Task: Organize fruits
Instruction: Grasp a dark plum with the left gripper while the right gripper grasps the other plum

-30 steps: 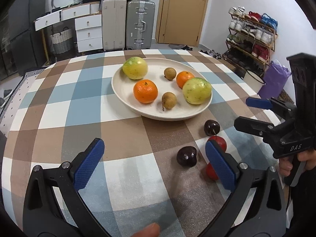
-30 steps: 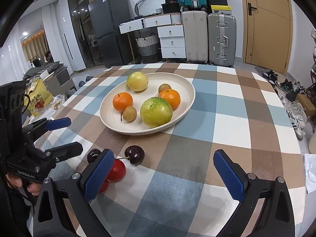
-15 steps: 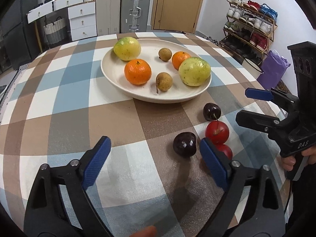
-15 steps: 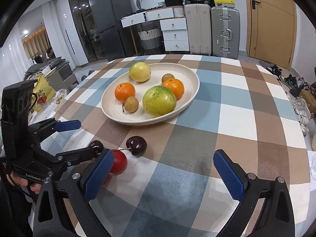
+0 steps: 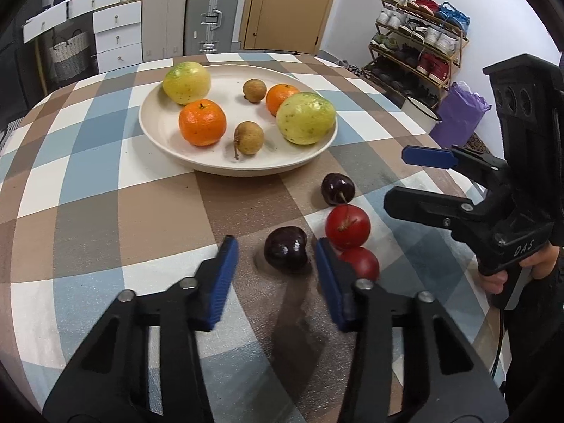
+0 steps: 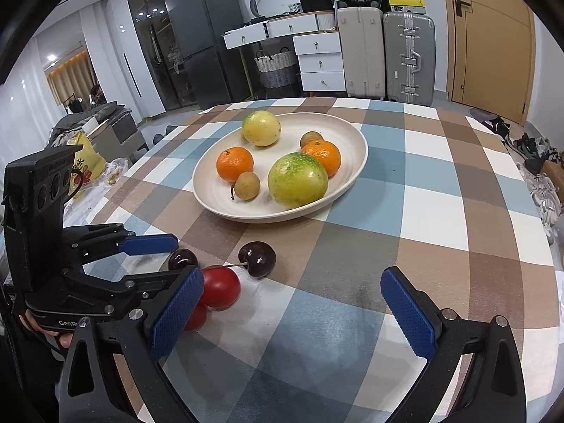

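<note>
Left gripper [image 5: 276, 262] closing around dark cherry [image 5: 285, 252] on the tablecloth [image 5: 105, 211] — pads not yet touching. Right gripper [image 6: 292, 303] spread wide, empty — near the plate [image 6: 352, 176].

1. The left wrist camera sits just behind the left gripper [image 5: 276, 264], looking forward and steeply down along its fingers at the near table [image 5: 105, 218].
2. The right wrist camera sits likewise behind the right gripper [image 6: 292, 306], tilted down across the table from the other side.
3. Both are close to the tabletop.
4. Both views share the plate [image 5: 158, 130] [image 6: 352, 141] of fruit, the cherries [image 5: 285, 248] [image 6: 257, 259], and the far suitcases [image 5: 211, 10] [image 6: 409, 56].
5. Each view catches the other gripper at its edge.
</note>
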The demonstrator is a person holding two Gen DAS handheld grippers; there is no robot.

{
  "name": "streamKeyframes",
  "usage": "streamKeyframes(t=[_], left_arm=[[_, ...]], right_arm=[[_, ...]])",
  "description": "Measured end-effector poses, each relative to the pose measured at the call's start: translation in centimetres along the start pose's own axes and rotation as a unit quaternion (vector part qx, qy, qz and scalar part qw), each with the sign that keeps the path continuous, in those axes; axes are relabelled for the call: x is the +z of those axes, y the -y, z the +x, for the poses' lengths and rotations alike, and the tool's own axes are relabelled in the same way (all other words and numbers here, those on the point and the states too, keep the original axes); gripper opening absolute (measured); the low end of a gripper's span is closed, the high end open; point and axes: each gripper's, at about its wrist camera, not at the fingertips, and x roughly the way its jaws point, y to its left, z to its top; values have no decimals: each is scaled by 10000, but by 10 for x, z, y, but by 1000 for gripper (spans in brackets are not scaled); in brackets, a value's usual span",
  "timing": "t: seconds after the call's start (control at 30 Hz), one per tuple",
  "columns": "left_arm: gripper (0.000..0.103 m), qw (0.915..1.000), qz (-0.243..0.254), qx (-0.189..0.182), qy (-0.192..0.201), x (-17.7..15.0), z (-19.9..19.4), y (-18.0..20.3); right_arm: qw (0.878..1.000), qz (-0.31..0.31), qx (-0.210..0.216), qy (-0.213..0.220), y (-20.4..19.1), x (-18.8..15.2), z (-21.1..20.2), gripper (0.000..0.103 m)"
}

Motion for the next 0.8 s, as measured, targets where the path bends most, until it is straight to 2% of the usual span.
streamKeyframes(t=[0.07, 0.47, 0.8], left_arm=[[22, 9999, 14, -103, -8, -1, 0, 0], [22, 9998, -48, -82, 177, 0, -8, -4], [22, 9995, -154, 88, 268, 1, -10, -11]], right_arm=[[10000, 13, 19, -4, 0, 0, 0, 102], [9999, 92, 18, -52, 4, -1, 3, 102], [9994, 51, 300, -186, -5, -2, 12, 102]])
